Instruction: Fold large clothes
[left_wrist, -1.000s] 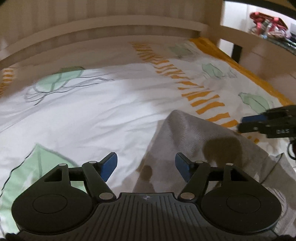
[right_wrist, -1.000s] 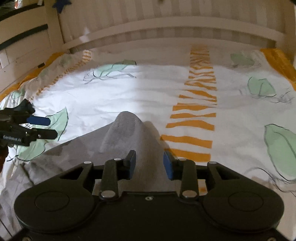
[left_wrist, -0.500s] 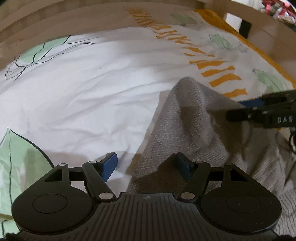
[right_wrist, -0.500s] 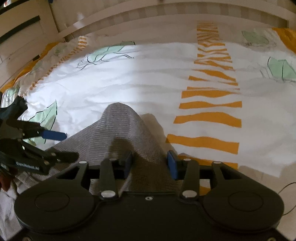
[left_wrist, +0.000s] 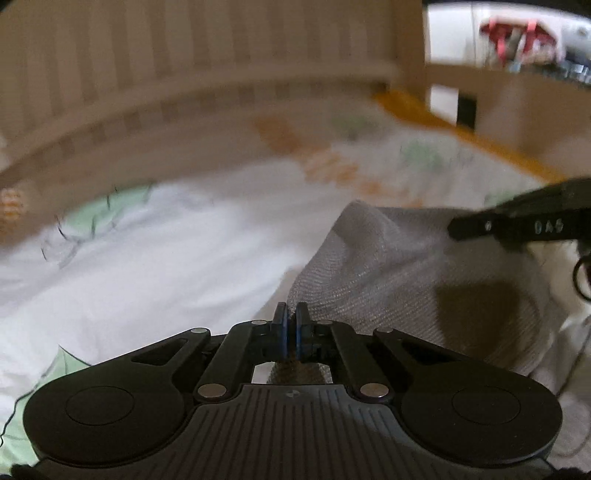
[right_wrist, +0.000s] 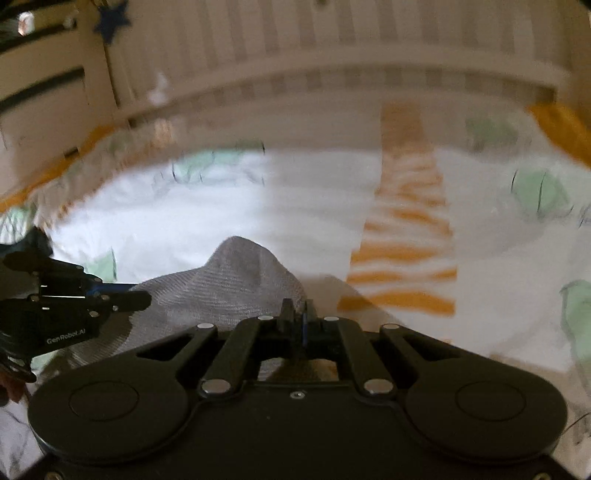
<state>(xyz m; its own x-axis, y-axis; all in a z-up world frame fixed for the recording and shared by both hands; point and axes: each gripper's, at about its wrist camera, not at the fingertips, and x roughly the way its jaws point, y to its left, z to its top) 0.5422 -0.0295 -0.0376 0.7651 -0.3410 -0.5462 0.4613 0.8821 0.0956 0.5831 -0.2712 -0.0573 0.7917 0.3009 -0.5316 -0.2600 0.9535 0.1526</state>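
A grey knitted garment (left_wrist: 399, 273) lies on the bed, bunched into a raised fold; it also shows in the right wrist view (right_wrist: 236, 280). My left gripper (left_wrist: 291, 325) is shut on the garment's near left edge. My right gripper (right_wrist: 297, 319) is shut on the garment's near right edge. The right gripper also shows at the right of the left wrist view (left_wrist: 517, 225), and the left gripper at the left of the right wrist view (right_wrist: 74, 306). Both views are motion-blurred.
The bed sheet (left_wrist: 155, 258) is white with green leaves and orange stripes (right_wrist: 406, 236). A slatted wooden headboard (right_wrist: 332, 55) runs along the far side. A bed rail and post (left_wrist: 410, 44) stand at the far right, with clutter beyond.
Both grippers have closed on the garment's near edge, from open. Both have tilted up and lifted, raising the grey fabric off the sheet.
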